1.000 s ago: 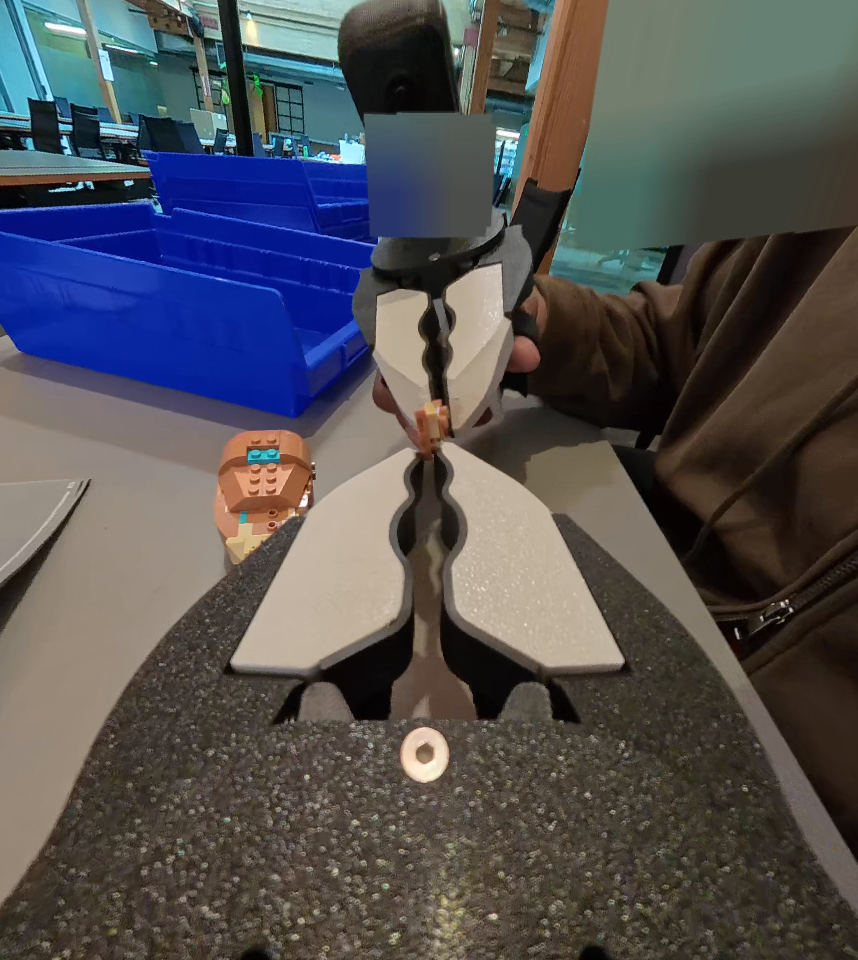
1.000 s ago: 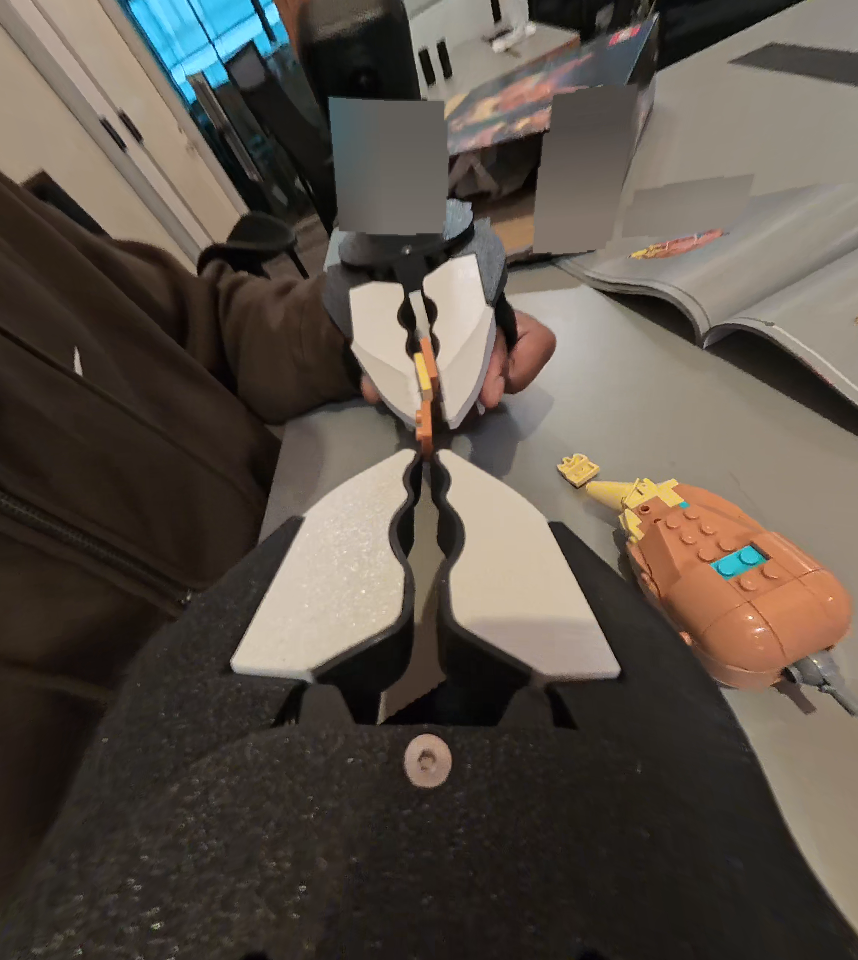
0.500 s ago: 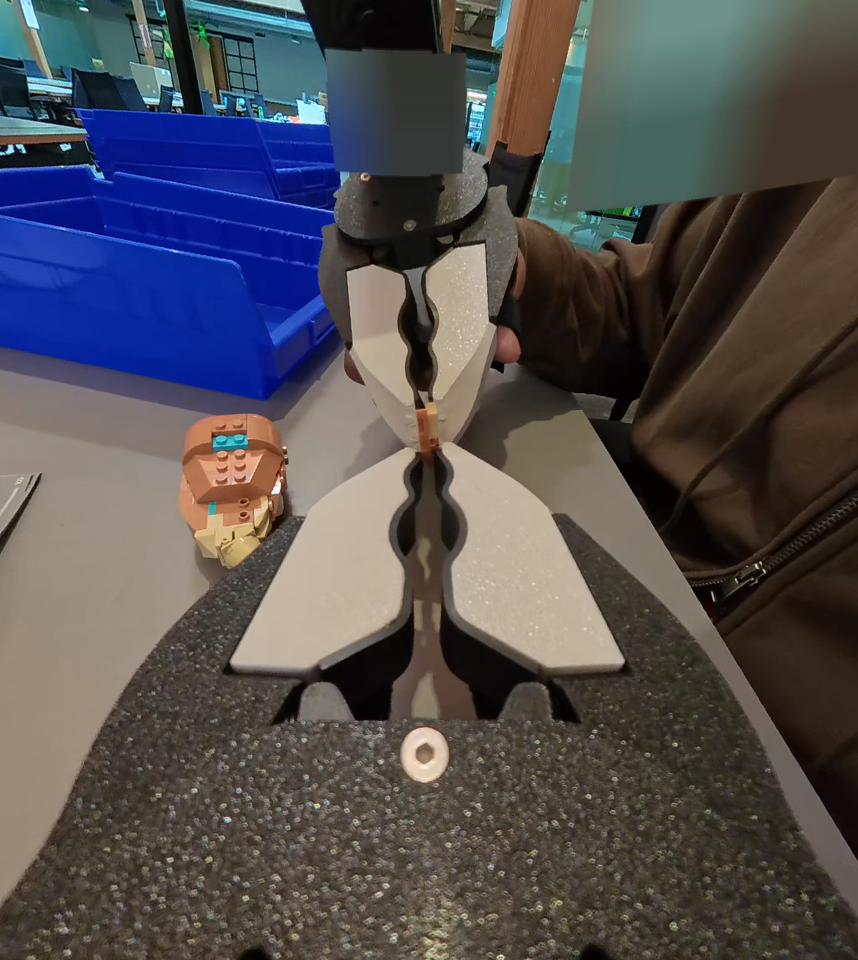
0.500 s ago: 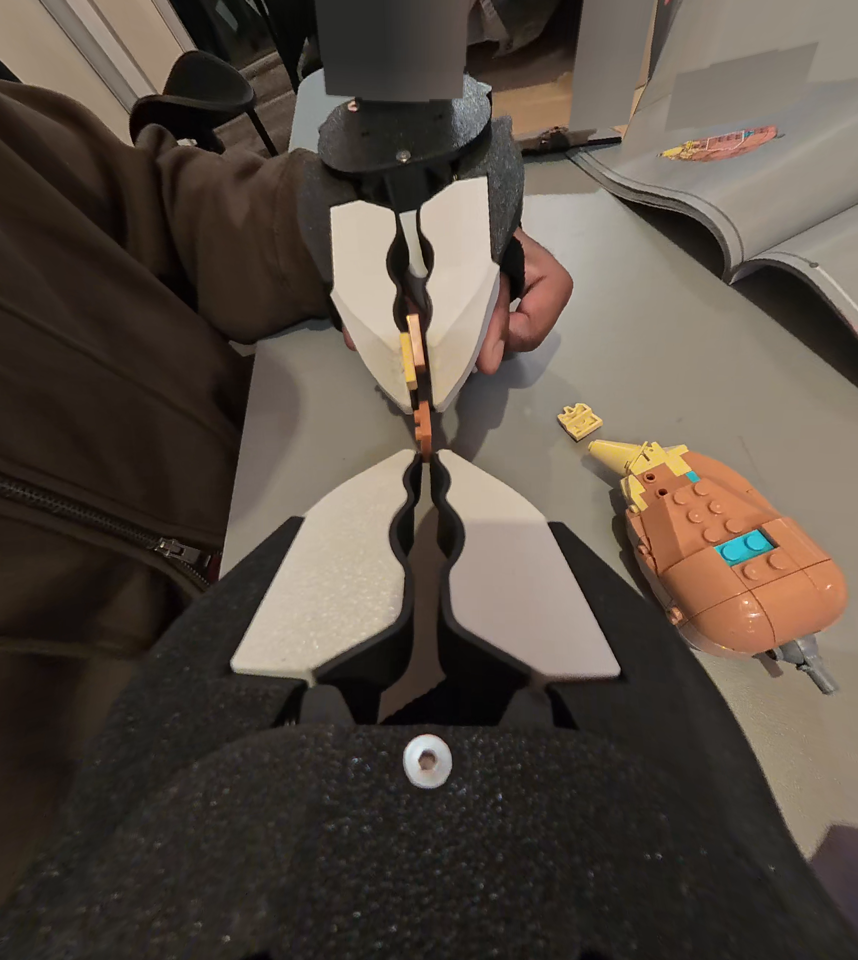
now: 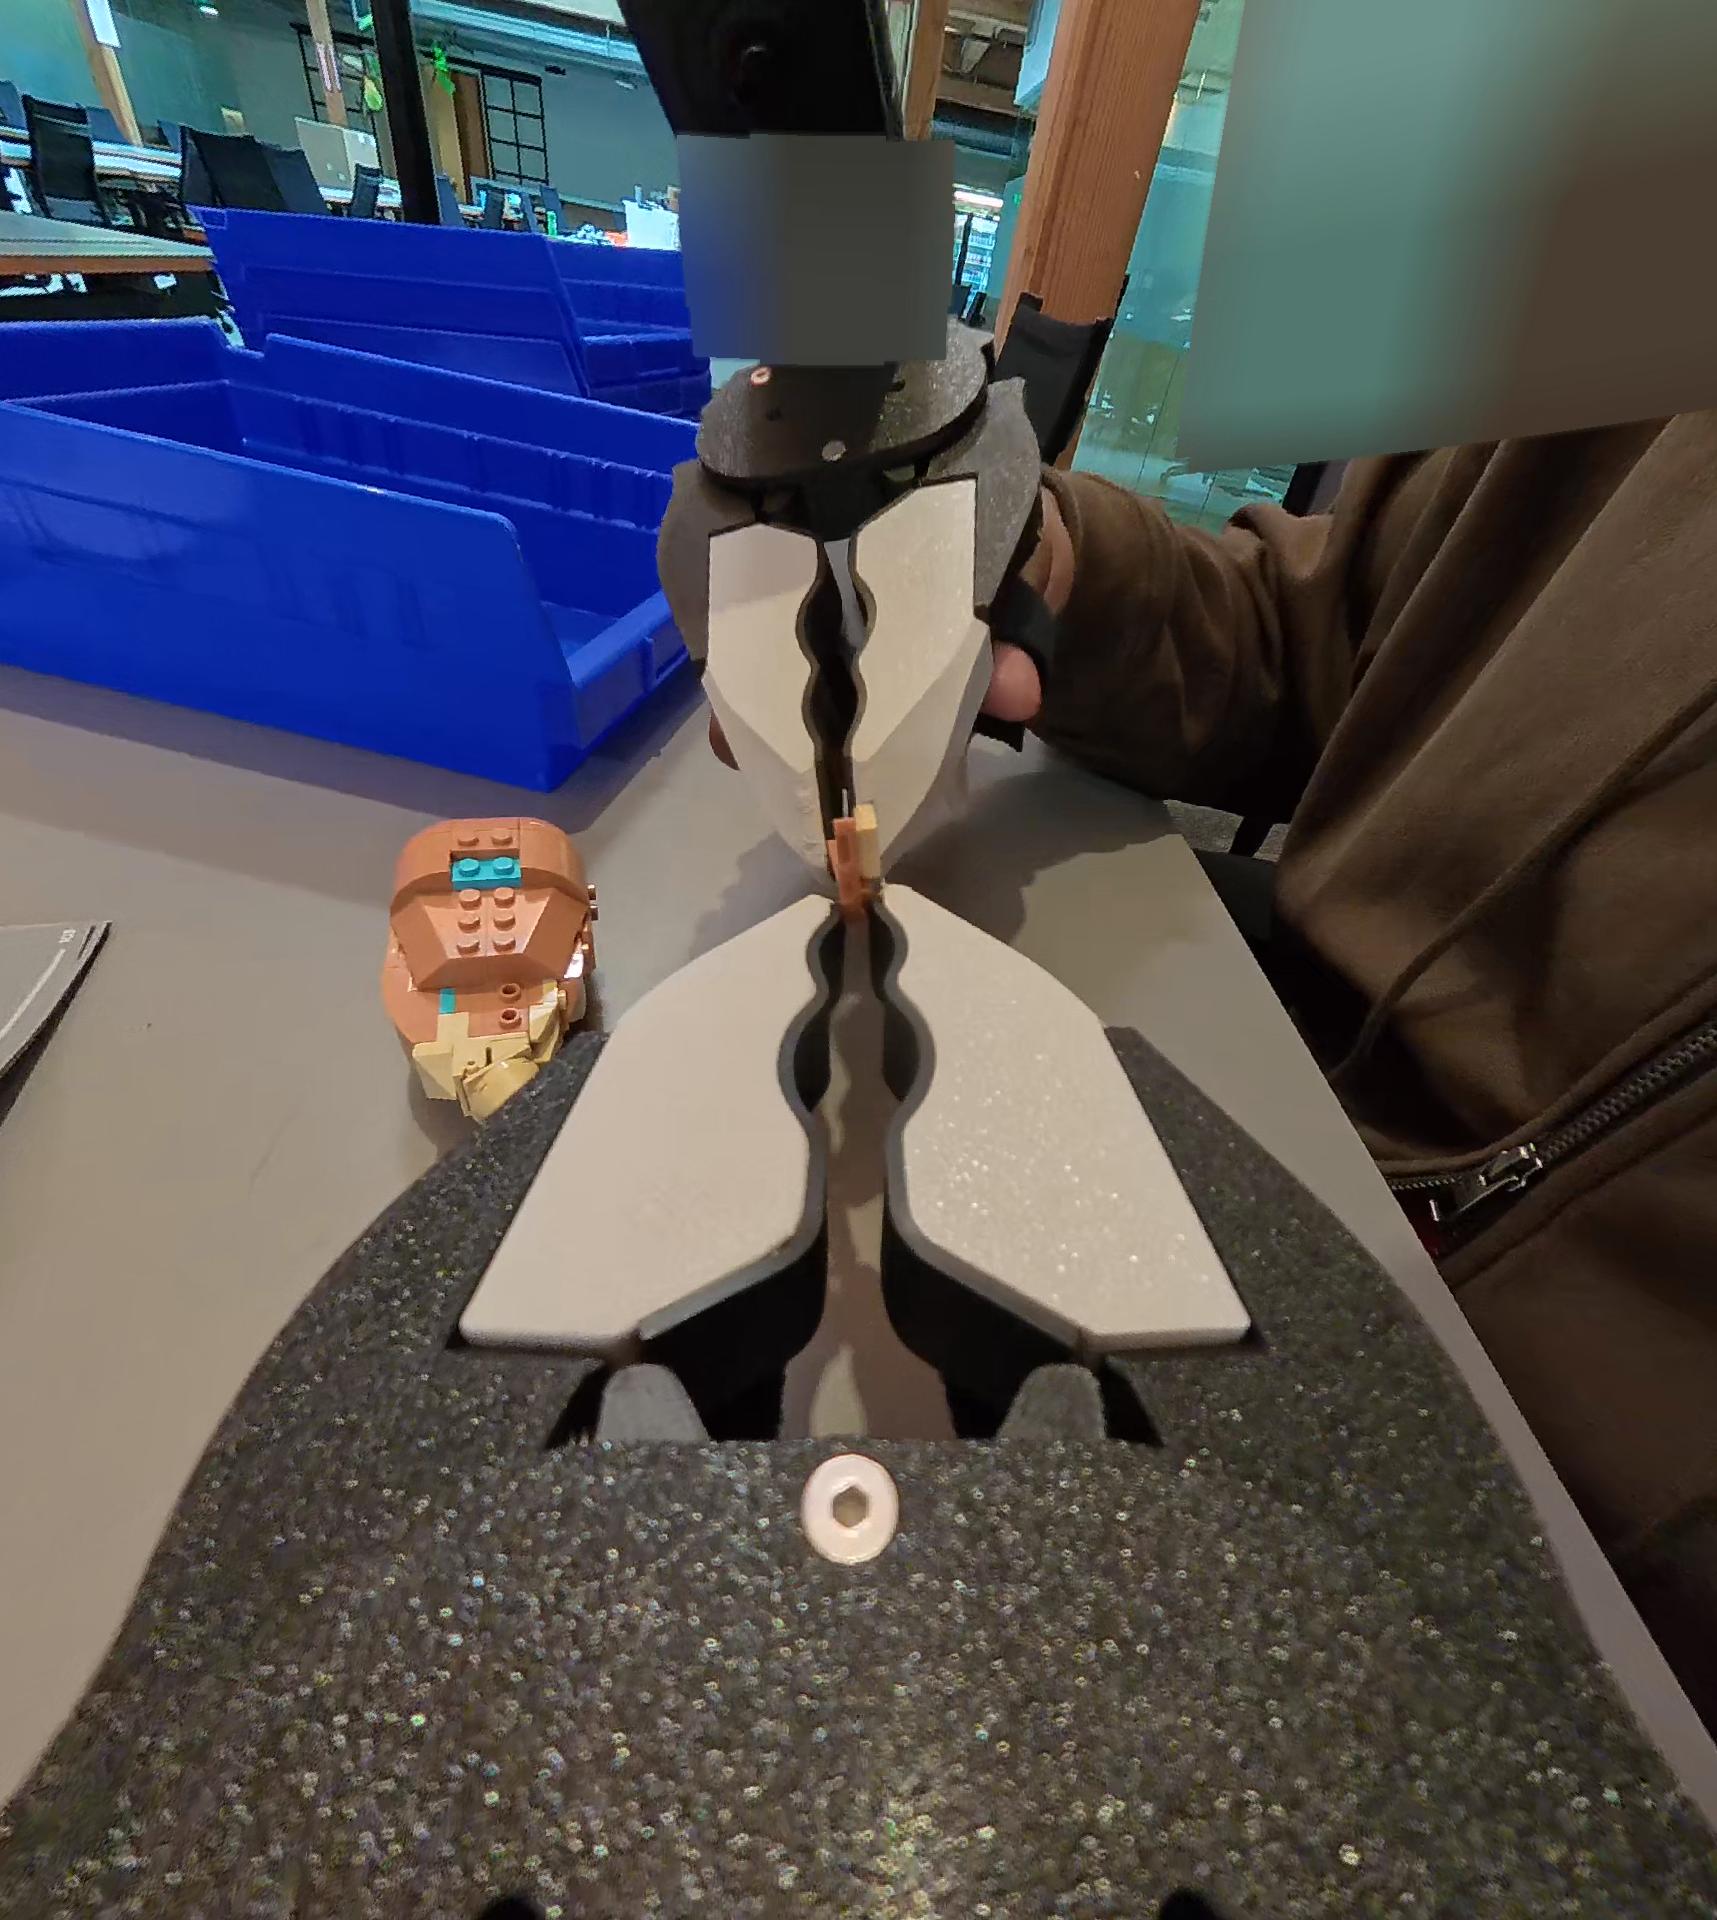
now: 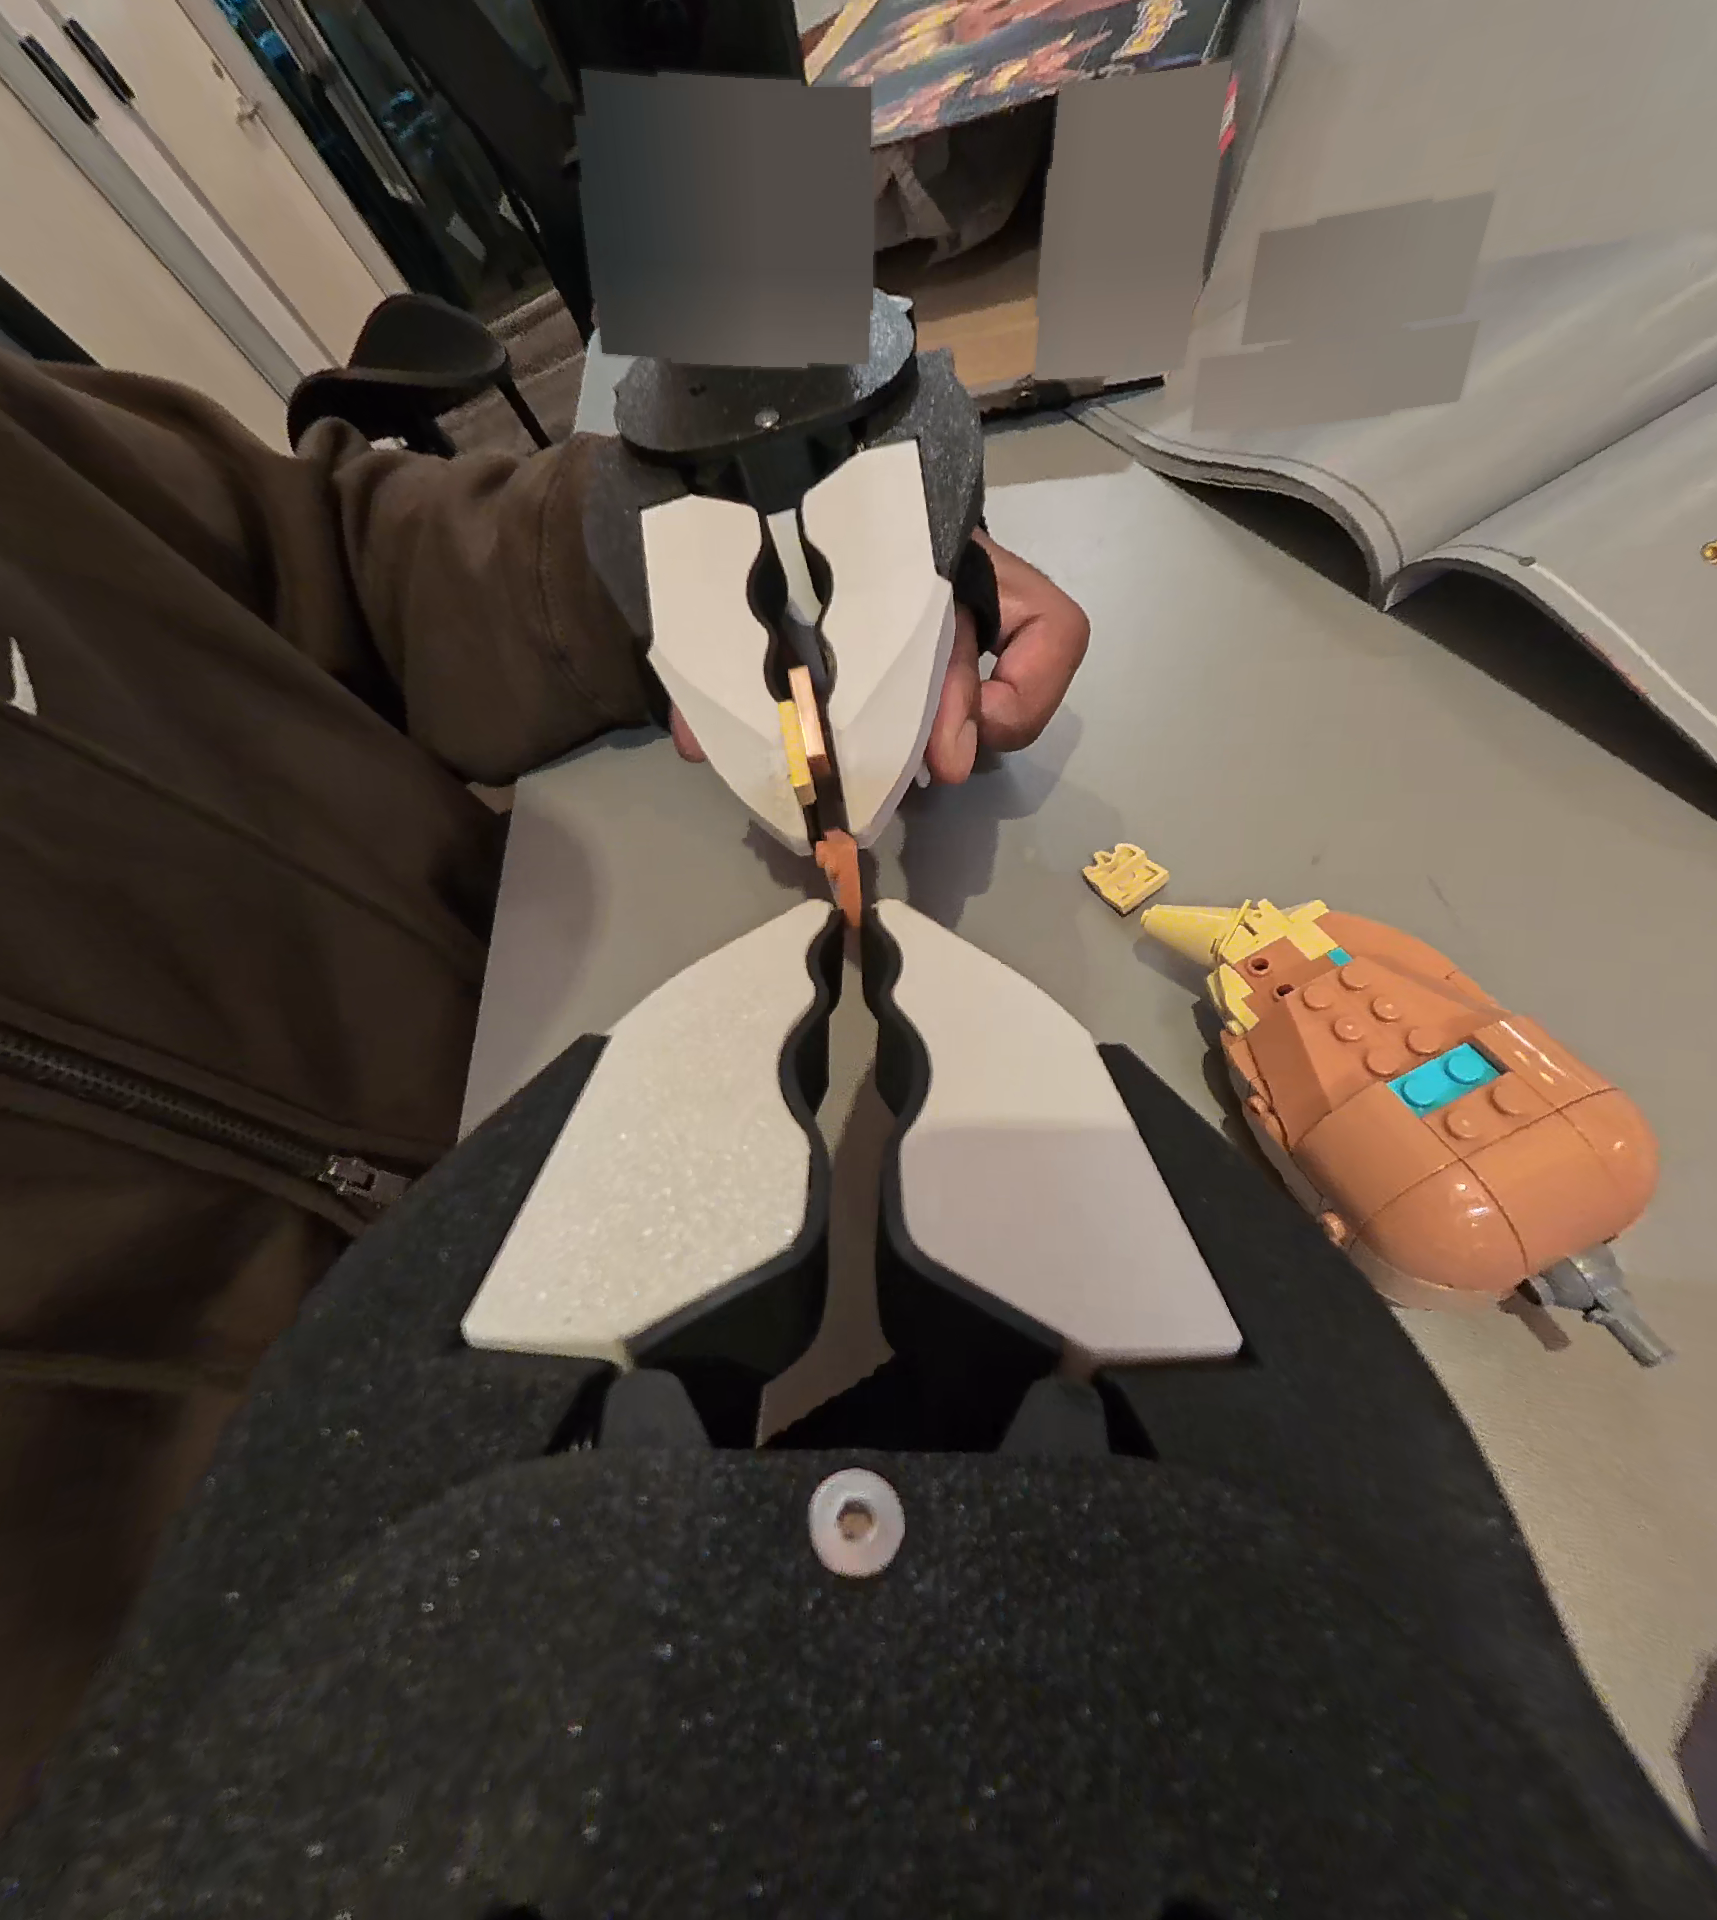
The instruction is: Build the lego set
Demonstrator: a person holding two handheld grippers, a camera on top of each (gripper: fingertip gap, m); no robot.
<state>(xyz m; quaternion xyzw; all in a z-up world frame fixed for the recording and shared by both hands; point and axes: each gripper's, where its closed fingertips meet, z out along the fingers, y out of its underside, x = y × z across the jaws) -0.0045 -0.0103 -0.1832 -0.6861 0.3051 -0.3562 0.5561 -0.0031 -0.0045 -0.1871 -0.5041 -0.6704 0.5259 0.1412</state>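
Note:
My left gripper (image 5: 849, 920) and right gripper (image 6: 846, 920) face each other tip to tip above the grey table (image 6: 1249, 727). The left one is shut on a flat tan-and-orange lego piece (image 6: 802, 738), lying along its fingers. The right one is shut on a small orange lego piece (image 6: 839, 868), which touches the end of the left one's piece. In the left wrist view the joined pieces (image 5: 856, 847) show between the two pairs of tips. The orange-brown lego model (image 6: 1436, 1122) with a teal brick lies on the table beside the grippers and also shows in the left wrist view (image 5: 485, 935).
A small tan lego piece (image 6: 1127, 876) lies loose near the model's pointed end. An open instruction booklet (image 6: 1560, 499) lies beyond it. Blue bins (image 5: 262, 540) stand behind the model. A person's brown jacket (image 5: 1560, 831) is at the table edge, with a hand on each gripper. My two grippers' fingertips are within a few centimetres of each other.
Both grippers stay shut and tip to tip. They have shifted and tilted slightly, and the two pieces remain pressed together.

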